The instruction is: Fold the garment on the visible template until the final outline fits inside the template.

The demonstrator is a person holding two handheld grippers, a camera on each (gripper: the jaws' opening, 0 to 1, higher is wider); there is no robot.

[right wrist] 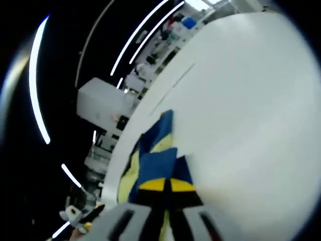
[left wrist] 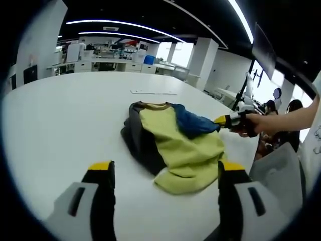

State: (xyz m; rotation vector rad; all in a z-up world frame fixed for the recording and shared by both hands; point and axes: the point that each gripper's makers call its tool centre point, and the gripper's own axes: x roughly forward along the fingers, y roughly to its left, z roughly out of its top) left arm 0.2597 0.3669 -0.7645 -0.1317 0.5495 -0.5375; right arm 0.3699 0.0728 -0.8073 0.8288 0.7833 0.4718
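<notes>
Garment [left wrist: 173,145] lies crumpled on bench [left wrist: 60,120]; right gripper [right wrist: 165,187] pinches its blue sleeve (3 o'clock edge), left gripper [left wrist: 165,173] spread, idle. Next: fold sleeve inward.

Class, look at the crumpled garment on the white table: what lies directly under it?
Bare white table surrounds the garment on every side. No template outline shows beside it; anything beneath is covered by the fabric. The right hand-held gripper pinches its blue sleeve.
</notes>
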